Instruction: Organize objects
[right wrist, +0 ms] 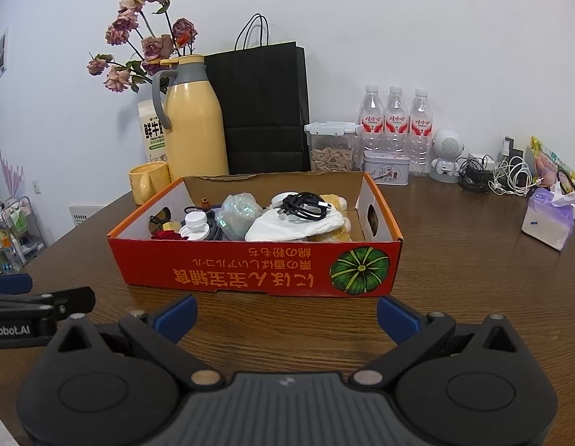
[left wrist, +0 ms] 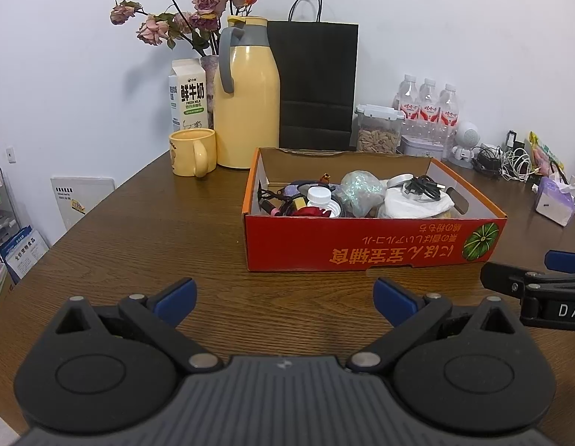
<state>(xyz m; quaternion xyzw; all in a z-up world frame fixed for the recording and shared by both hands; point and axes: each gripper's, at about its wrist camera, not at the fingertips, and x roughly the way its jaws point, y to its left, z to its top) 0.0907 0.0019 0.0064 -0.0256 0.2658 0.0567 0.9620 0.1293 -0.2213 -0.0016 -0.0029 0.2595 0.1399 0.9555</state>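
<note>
A red cardboard box stands on the brown wooden table. It holds a coiled black cable, a white cloth, a crumpled clear bag, a white bottle cap and other small items. My left gripper is open and empty, just in front of the box's near left corner. My right gripper is open and empty, just in front of the box's near wall. Each gripper shows at the edge of the other's view.
Behind the box stand a yellow thermos, a yellow mug, a milk carton, dried roses, a black paper bag, a seed container, three water bottles, a tin, a white speaker, tangled cables and a tissue pack.
</note>
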